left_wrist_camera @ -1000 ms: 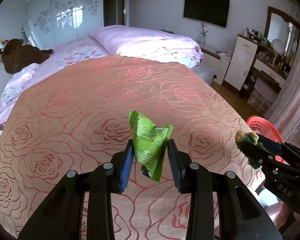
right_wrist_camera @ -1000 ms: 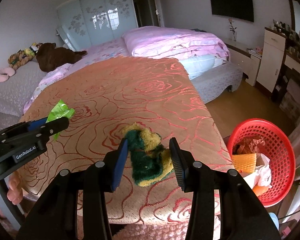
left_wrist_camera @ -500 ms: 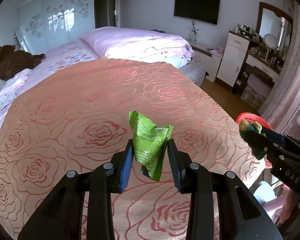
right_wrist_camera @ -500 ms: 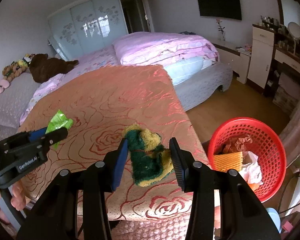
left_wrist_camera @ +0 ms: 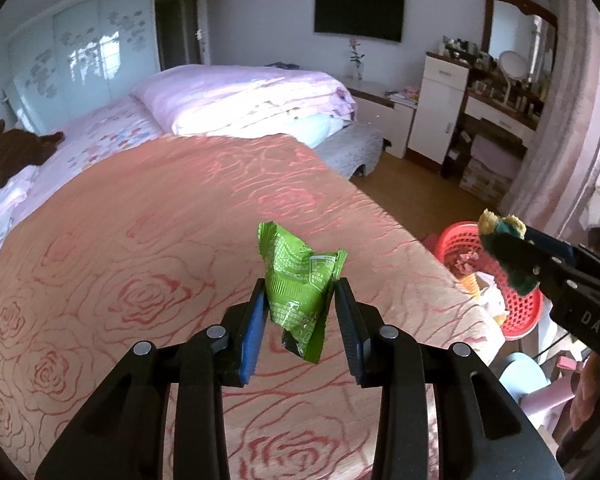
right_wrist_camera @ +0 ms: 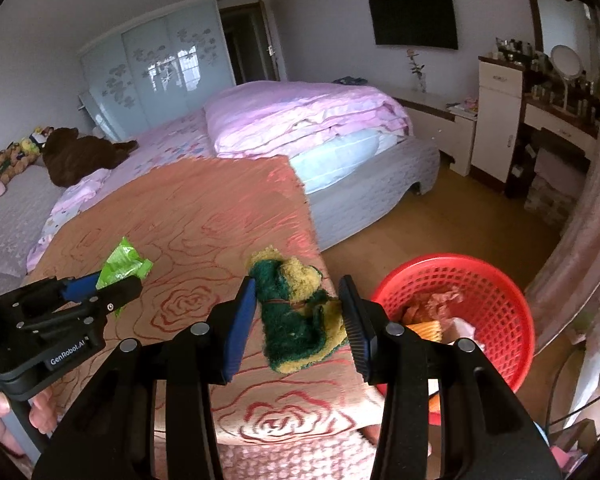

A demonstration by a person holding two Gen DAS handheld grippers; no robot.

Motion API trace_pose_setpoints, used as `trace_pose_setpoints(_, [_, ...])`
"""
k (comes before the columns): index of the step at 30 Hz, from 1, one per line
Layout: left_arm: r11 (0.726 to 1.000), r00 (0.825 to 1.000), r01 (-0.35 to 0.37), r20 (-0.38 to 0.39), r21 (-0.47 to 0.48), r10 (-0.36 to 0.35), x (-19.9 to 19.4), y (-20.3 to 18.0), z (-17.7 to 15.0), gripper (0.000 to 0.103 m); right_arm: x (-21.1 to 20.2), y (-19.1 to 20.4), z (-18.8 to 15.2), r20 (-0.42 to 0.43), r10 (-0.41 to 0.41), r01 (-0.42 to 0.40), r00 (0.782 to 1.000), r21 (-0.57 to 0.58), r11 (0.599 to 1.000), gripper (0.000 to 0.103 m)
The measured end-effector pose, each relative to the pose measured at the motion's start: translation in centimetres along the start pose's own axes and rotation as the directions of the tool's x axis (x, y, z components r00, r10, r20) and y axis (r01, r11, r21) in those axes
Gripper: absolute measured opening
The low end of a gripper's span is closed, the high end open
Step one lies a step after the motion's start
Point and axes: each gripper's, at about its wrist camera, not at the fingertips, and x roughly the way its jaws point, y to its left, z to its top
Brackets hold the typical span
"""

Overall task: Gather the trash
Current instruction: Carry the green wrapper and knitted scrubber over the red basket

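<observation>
The left gripper [left_wrist_camera: 300, 300] holds a crumpled green foil snack wrapper [left_wrist_camera: 300, 280] between narrow jaws, in the centre of the left wrist view, raised above the bed with the salmon rose-patterned bedspread [left_wrist_camera: 148, 248]. The right gripper [right_wrist_camera: 300, 308] clamps a scrunched green and yellow scouring sponge [right_wrist_camera: 296, 312] the same way, in the centre of its own view, just over the bed's right edge. The red plastic mesh basket [right_wrist_camera: 496, 292] stands on the wooden floor [right_wrist_camera: 440, 224] at the lower right of the right wrist view, with crumpled paper and orange scraps already in it.

Both pieces look ready to be carried to the basket, so the risks lie in the drop. The wrapper is light and slick: pinched only at its middle, it could slip out on the way, or flutter aside if released high and land on the floor. The sponge is springy and bulges past the pads, so it may cling to one pad when the jaws part, or bounce off the rim. The two grippers sit close together, the right one at the right edge of the left wrist view, and heading for one basket they could knock each other and shake something loose
</observation>
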Motion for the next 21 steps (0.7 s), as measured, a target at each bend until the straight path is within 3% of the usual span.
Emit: trace_pose_setpoints(21, [0.989, 0.993, 0.121, 0.003, 0.079, -0.122, 1.5, -6.8, 2.7, 0.033, -2.0, -7.5, -0.1, 0.035, -0.154, 0.151, 0.988, 0.071, 0.986, 0.042])
